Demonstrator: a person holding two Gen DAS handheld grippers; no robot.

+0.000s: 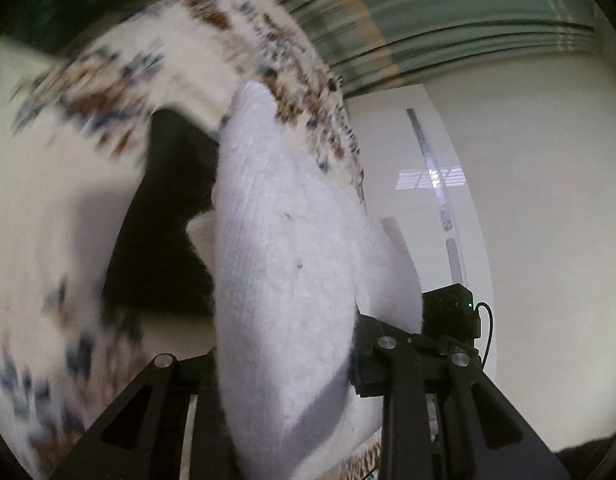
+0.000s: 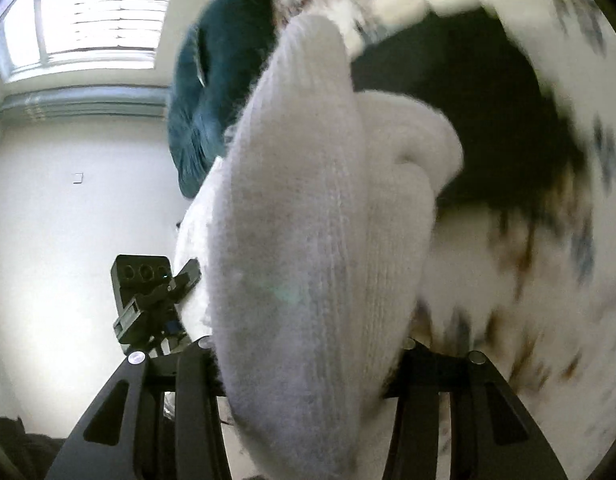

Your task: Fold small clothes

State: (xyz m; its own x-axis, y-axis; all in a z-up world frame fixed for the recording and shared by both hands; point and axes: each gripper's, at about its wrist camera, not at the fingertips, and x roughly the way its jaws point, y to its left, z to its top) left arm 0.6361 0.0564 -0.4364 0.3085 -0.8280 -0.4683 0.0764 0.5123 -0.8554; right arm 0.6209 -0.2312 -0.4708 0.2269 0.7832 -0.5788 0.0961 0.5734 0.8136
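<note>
A white knit sock [image 1: 284, 264] fills the middle of the left wrist view, pinched between the black fingers of my left gripper [image 1: 292, 364], which is shut on it. The same white sock [image 2: 315, 264] fills the right wrist view, pinched by my right gripper [image 2: 311, 360], also shut on it. Both grippers hold the sock up in the air between them. The other gripper's body [image 1: 447, 312] shows past the sock in the left wrist view, and likewise in the right wrist view [image 2: 148, 300]. The fingertips are hidden by the sock.
A white cloth with a brown and blue pattern [image 1: 108, 92], blurred, lies behind the sock and also shows in the right wrist view [image 2: 547, 280]. A dark teal garment [image 2: 212, 92] and a black cloth [image 2: 487, 120] lie beside it. White wall and a window [image 2: 96, 20] are behind.
</note>
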